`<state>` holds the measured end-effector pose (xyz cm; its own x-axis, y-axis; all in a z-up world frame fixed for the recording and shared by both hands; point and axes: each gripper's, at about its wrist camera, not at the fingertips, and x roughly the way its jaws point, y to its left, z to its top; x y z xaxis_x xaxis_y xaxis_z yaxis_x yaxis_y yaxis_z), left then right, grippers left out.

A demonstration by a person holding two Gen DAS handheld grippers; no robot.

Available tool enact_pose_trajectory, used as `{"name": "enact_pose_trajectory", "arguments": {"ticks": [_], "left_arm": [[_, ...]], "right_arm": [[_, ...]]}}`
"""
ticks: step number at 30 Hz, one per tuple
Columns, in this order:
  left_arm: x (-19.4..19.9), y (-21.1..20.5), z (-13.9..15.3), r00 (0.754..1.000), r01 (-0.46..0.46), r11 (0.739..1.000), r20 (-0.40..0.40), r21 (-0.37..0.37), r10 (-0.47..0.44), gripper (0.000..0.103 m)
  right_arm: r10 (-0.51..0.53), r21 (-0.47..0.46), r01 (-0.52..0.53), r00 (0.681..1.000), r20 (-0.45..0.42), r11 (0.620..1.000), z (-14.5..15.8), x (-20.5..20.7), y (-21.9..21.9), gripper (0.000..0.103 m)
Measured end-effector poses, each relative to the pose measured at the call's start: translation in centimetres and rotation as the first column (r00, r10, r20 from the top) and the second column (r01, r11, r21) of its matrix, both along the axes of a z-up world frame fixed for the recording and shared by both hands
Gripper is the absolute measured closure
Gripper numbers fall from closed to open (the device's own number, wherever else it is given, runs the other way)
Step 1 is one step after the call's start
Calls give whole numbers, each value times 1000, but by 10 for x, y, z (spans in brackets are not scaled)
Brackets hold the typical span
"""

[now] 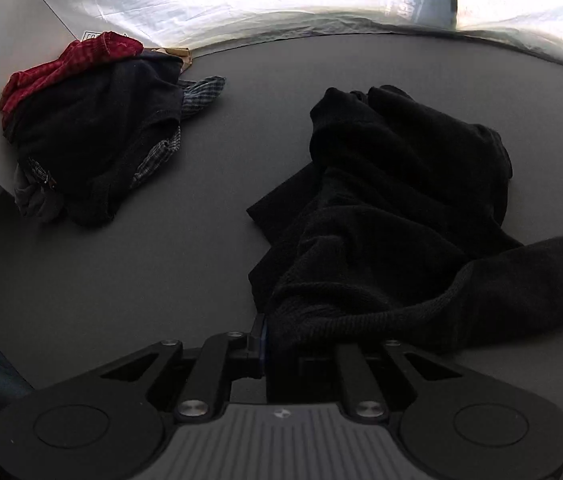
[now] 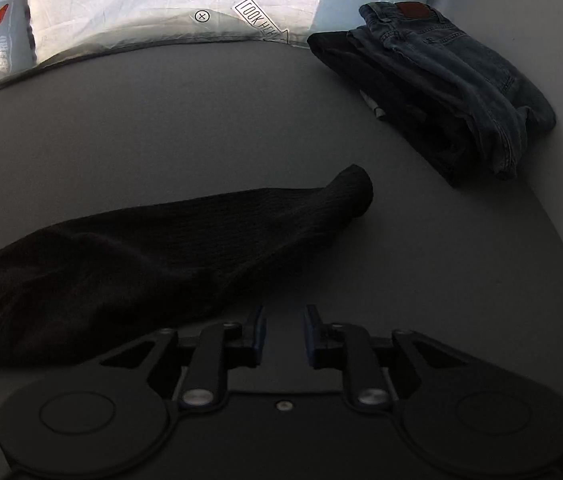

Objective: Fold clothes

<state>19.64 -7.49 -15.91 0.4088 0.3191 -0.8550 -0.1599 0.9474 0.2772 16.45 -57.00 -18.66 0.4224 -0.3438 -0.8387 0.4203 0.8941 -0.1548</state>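
**The black sweater could slip or bunch up**

The black sweater (image 1: 381,208) lies crumpled in the middle of the grey table (image 1: 141,280). It is the thing being folded now.

The left tool (image 1: 277,344) is pinched on the near edge of the sweater. Only one blue pad shows, because the cloth covers the other one. The grip is on a small bit of thick knit, so a quick pull could make the cloth slide out.

The right tool (image 2: 284,332) has its pads a little apart, and nothing is between them. One long sleeve (image 2: 185,236) of the sweater stretches out just beside this tool. The sleeve is loose, so if the left tool lifts the sweater, the sleeve may drag along and twist under the body.

The sweater is still a lump. A fold made now could trap wrinkles inside and turn out lopsided.

Well apart from the sweater on one side sits a messy pile of clothes (image 1: 93,140). Well apart on the other side lies a folded stack with jeans (image 2: 453,76) on top. A big swing of the sweater could bump either one and undo the neat stack
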Motion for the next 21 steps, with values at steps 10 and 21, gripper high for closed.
{"name": "enact_pose_trajectory", "arguments": {"ticks": [10,21], "left_arm": [[7,12,-4,1000,-8,1000,-4,-30,8,85],[26,35,-18,974,-224,964,1,-142,227,84]], "right_arm": [[-87,206,58,987,136,977,10,32,-16,64],[-221,341,168,967,125,925,-26,113,-66,53]]}}
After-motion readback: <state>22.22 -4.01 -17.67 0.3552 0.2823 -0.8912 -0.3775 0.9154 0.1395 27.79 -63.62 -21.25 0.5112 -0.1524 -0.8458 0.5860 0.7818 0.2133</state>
